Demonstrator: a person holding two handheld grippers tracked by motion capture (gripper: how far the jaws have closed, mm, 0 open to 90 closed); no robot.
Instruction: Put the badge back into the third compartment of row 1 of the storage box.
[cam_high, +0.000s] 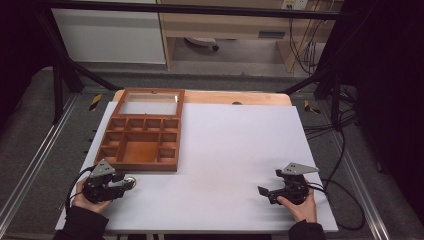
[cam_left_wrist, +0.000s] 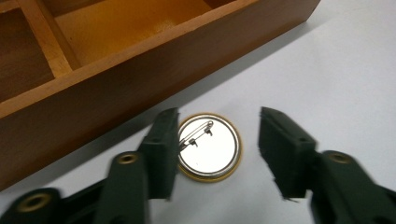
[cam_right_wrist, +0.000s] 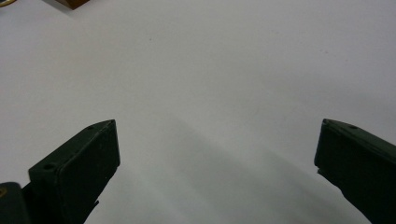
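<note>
Pin-back button badge lies face down on the white surface, its silver back and safety-pin clasp turned up, just beside the near wall of the wooden compartment box at that box's near right corner. The left claw is spread around the badge, one black jaw touching or overlapping its edge on the clasp side, the other standing a little apart on the far side; nothing is pinched yet. Straddling the badge this way looks like the set-up for a grip across its rim, and the flat, thin disc may slip or tip when the jaws close. The box, with its glass-panelled lid propped open away from the person, shows empty partitions, so the badge sits within easy reach of them, probably meant for one. The right claw, held by the person's right hand well away from the box toward the near right of the surface, is also spread wide and holds nothing, hovering over bare white board, apparently kept clear while the left one works.
</note>
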